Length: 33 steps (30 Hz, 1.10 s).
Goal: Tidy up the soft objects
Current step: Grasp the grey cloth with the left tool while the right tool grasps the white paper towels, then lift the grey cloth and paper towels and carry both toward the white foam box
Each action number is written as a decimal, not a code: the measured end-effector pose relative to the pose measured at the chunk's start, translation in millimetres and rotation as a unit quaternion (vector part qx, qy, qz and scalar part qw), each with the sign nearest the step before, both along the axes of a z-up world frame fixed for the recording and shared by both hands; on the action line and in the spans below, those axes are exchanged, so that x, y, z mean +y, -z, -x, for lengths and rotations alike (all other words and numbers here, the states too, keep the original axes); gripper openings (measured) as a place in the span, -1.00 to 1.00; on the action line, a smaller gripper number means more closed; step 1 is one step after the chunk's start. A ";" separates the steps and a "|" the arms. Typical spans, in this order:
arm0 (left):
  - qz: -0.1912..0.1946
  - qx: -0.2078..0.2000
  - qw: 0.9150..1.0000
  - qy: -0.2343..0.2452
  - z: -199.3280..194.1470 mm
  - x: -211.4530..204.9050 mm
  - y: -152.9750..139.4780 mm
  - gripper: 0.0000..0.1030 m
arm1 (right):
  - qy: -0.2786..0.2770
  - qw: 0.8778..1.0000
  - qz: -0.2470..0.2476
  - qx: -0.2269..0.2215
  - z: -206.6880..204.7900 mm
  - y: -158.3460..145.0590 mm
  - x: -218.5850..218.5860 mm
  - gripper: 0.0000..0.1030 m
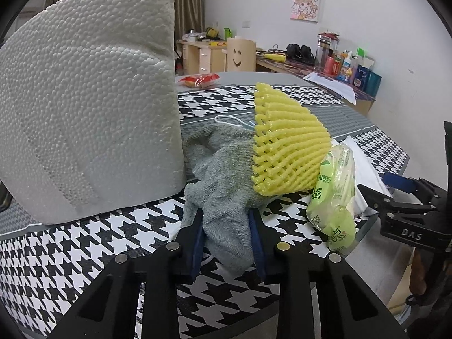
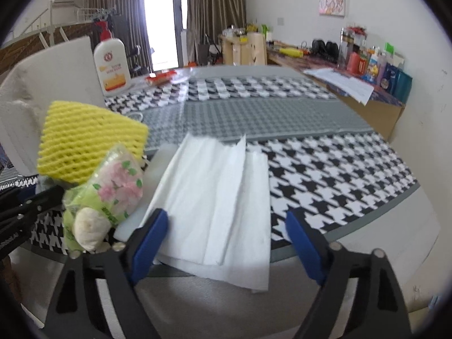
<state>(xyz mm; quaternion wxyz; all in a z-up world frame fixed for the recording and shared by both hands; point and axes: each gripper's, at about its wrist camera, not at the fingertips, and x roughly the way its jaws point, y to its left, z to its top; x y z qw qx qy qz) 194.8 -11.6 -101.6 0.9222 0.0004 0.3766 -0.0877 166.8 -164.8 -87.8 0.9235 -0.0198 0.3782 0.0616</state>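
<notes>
My left gripper (image 1: 227,237) is shut on a grey knitted cloth (image 1: 223,186) that lies on the houndstooth table mat (image 1: 84,243). A yellow foam net (image 1: 288,141) rests on the cloth's far end. A green tissue pack (image 1: 334,195) leans beside the net. A big white foam block (image 1: 90,99) stands just left of the cloth. In the right wrist view my right gripper (image 2: 226,237) stands open at the table's near edge. A white paper tissue (image 2: 220,197) lies between its blue pads (image 2: 149,234). The net (image 2: 87,138) and the pack (image 2: 113,192) sit to its left.
A white lotion bottle (image 2: 113,67) and a red snack packet (image 1: 199,80) stand at the table's far side. Loose papers (image 2: 344,83) lie at the far right corner. A desk crowded with bottles (image 1: 347,65) runs along the wall. The tissue overhangs the table edge (image 2: 353,234).
</notes>
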 end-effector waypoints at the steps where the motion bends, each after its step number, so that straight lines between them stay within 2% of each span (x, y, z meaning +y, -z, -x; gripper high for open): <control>1: 0.003 0.000 1.000 0.000 -0.2 0.5 -0.1 -0.43 | -0.001 1.000 -0.001 0.000 1.0 -1.1 0.4 0.58; 4: 0.009 -0.001 1.000 0.000 1.1 2.7 0.0 -0.48 | -0.004 1.000 0.002 -0.001 3.3 -2.1 3.1 0.35; 6: 0.012 -0.002 1.000 0.002 2.0 3.5 -0.2 -0.49 | -0.006 1.000 0.002 0.000 3.5 -3.0 4.3 0.11; 8: 0.014 -0.002 1.000 0.003 2.1 3.8 -0.6 -0.51 | -0.006 1.000 0.003 0.001 4.6 -4.5 4.7 -0.21; 11: 0.019 -0.002 1.000 0.003 2.3 5.6 -0.7 -0.60 | -0.003 1.000 0.003 0.000 4.6 -4.3 4.5 -0.54; 13: 0.024 -0.003 1.000 0.006 3.9 7.1 -1.4 -0.65 | 0.000 1.000 -0.002 0.002 4.2 -5.1 2.5 -0.66; 19: 0.033 -0.029 0.999 0.026 13.1 4.9 -8.6 -0.72 | 0.003 1.000 -0.007 -0.020 15.2 -17.7 -1.6 -0.73; 27: 0.039 -0.073 0.996 0.028 33.6 4.2 -34.3 -0.72 | 0.005 0.999 -0.014 -0.048 24.5 -36.3 -8.7 -0.75; 29: 0.038 -0.082 0.996 0.025 36.4 5.2 -39.7 -0.75 | 0.004 0.998 -0.018 -0.052 27.3 -39.8 -9.7 -0.83; 33: 0.038 -0.098 0.994 0.019 43.8 8.8 -49.7 -0.75 | 0.004 0.997 -0.023 -0.070 34.5 -49.5 -12.1 -0.85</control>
